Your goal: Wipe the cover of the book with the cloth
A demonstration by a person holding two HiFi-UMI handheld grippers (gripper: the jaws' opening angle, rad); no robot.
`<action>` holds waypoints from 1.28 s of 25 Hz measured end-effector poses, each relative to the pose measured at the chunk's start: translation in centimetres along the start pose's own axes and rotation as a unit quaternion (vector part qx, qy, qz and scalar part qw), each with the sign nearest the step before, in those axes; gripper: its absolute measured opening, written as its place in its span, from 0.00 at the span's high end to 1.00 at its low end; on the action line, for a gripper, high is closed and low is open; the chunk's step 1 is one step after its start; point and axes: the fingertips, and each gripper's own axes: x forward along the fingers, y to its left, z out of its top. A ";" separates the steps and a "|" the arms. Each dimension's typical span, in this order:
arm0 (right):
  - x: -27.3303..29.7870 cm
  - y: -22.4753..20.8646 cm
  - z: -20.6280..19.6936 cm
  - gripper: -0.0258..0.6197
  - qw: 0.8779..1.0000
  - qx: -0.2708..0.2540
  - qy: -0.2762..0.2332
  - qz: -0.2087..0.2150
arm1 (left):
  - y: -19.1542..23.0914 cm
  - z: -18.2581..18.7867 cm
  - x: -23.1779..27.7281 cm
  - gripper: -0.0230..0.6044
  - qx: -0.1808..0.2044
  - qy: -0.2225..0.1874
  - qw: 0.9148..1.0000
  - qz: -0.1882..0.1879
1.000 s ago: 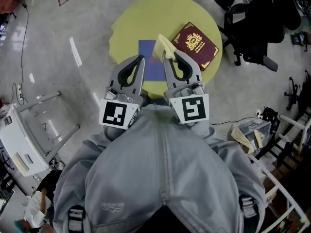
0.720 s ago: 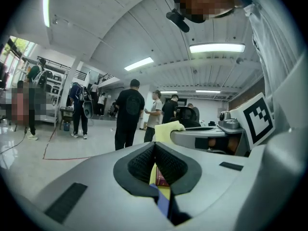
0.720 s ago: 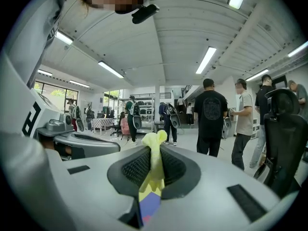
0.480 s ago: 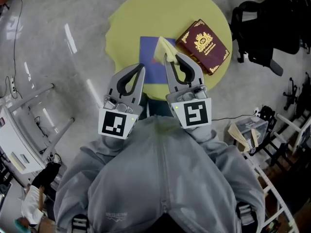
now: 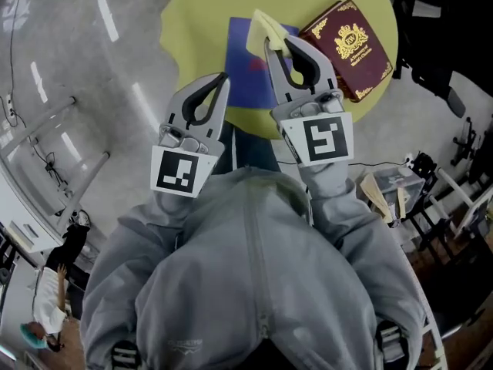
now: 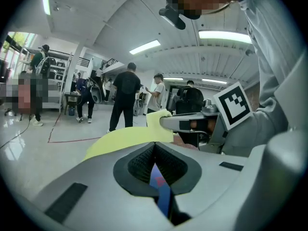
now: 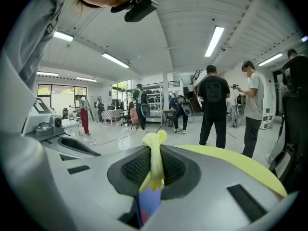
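Note:
A maroon book (image 5: 353, 46) with a gold crest lies on the round yellow-green table (image 5: 192, 21), at its right side. My right gripper (image 5: 271, 43) is shut on a pale yellow cloth (image 5: 266, 28), held just left of the book and above a blue sheet (image 5: 248, 68). In the right gripper view the cloth (image 7: 155, 160) is pinched between the jaws. My left gripper (image 5: 223, 79) hangs shut and empty at the table's near edge, left of the right one; its jaws meet at the tips in the left gripper view (image 6: 154, 144).
A black office chair (image 5: 447, 29) stands right of the table. White metal frames (image 5: 46, 137) are on the floor at left, wire racks (image 5: 431, 206) at right. Several people (image 7: 214, 109) stand farther off in the room.
The table and book have shifted up and right in the head view. My right gripper has reached forward with the cloth, nearer the book. The left gripper stays back.

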 end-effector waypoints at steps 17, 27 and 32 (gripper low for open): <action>8.0 -0.1 -10.4 0.87 0.984 0.063 0.158 0.044 | 1.8 -10.4 2.6 0.93 -0.023 0.116 0.993 0.006; 9.7 0.1 -13.5 0.87 0.973 0.043 0.226 0.031 | 0.3 -14.6 2.8 0.93 0.002 0.204 0.979 -0.020; 10.0 0.0 -14.4 0.87 0.971 0.019 0.238 0.021 | -0.1 -15.7 3.3 0.93 0.019 0.238 0.971 -0.025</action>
